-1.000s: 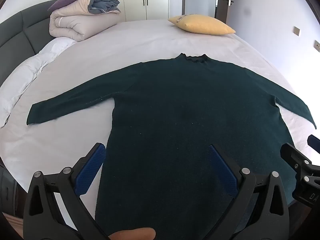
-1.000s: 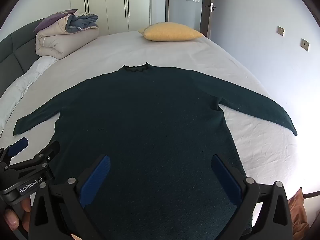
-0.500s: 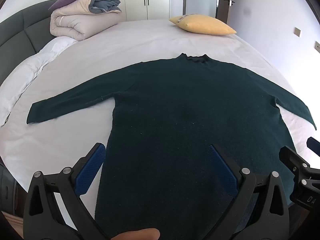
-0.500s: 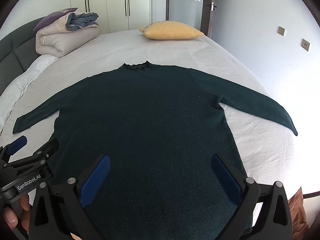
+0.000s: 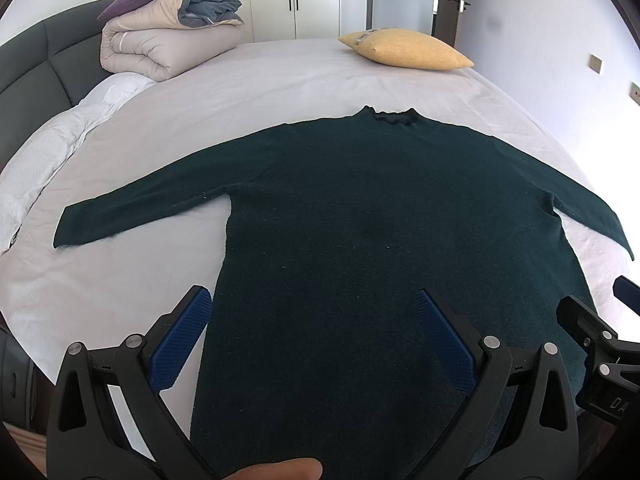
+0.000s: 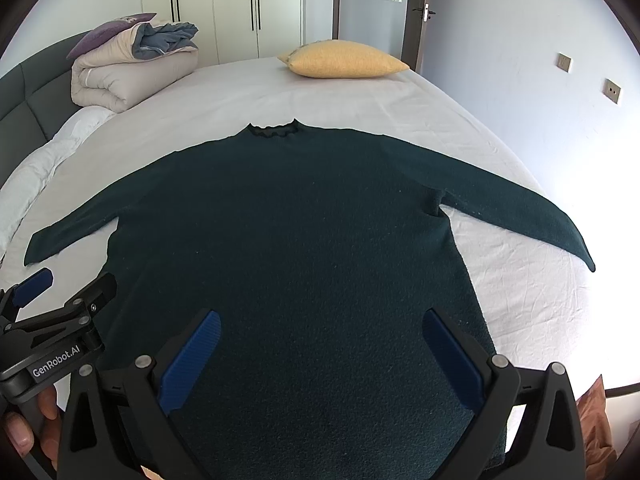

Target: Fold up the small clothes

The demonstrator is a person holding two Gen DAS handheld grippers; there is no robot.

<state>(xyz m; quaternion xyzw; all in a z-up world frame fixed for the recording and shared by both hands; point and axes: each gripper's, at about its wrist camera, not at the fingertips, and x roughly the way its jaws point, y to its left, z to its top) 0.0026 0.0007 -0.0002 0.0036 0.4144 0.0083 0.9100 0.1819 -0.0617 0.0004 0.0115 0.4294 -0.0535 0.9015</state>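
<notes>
A dark green long-sleeved sweater [image 5: 380, 216] [image 6: 288, 232] lies flat on the white bed sheet [image 5: 280, 92], collar away from me and both sleeves spread out to the sides. My left gripper [image 5: 312, 334] hovers open above the sweater's lower left part, blue pads wide apart with nothing between them. Over the lower middle of the sweater my right gripper [image 6: 320, 354] is open too and holds nothing. Each gripper shows at the edge of the other's view, the right gripper [image 5: 600, 344] on the right and the left gripper [image 6: 52, 320] on the left.
A rolled beige duvet with grey and purple bedding [image 5: 168, 36] sits at the back left by the dark headboard [image 5: 36, 64]. A yellow pillow [image 5: 404, 50] lies at the far end. A white quilt [image 5: 48, 148] bunches along the left. Wardrobe doors [image 6: 236, 4] stand behind.
Both grippers stay open over the sweater's hem; the views have shifted only slightly. The sweater has not moved.
</notes>
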